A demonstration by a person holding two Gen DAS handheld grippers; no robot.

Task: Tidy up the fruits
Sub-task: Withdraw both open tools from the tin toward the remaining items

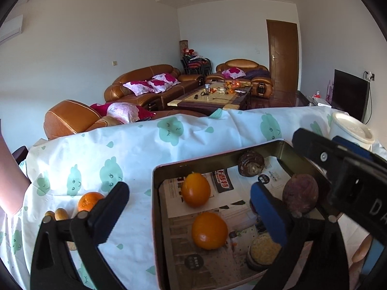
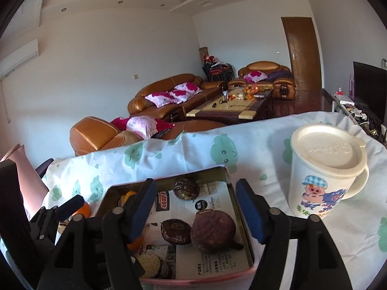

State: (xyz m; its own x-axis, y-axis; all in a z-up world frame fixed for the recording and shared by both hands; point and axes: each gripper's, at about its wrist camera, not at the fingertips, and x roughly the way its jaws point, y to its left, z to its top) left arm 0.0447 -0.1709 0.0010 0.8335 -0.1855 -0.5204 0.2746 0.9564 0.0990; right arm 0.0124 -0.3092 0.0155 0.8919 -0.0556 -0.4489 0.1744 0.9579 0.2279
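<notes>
Blue-padded jaws of your left gripper (image 1: 191, 213) stand wide apart over the tin (image 1: 156, 207), clamping nothing; two oranges (image 1: 209, 230) lie in the tin between them. Your right gripper (image 2: 197, 211) is also apart, over the dark fruits (image 2: 212, 228) in the tin. Another orange (image 1: 87, 201) sits left of the tin on the tabletop (image 1: 135, 149); a mug (image 2: 324, 176) stands to its right.

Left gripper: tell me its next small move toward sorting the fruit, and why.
Probably swing the left gripper left and down toward the orange lying on the cloth outside the tin tray. Its jaws stand wide open with nothing between them, two oranges already lie in the tray, and this one is loose on the cloth beside small brownish fruits.
</notes>
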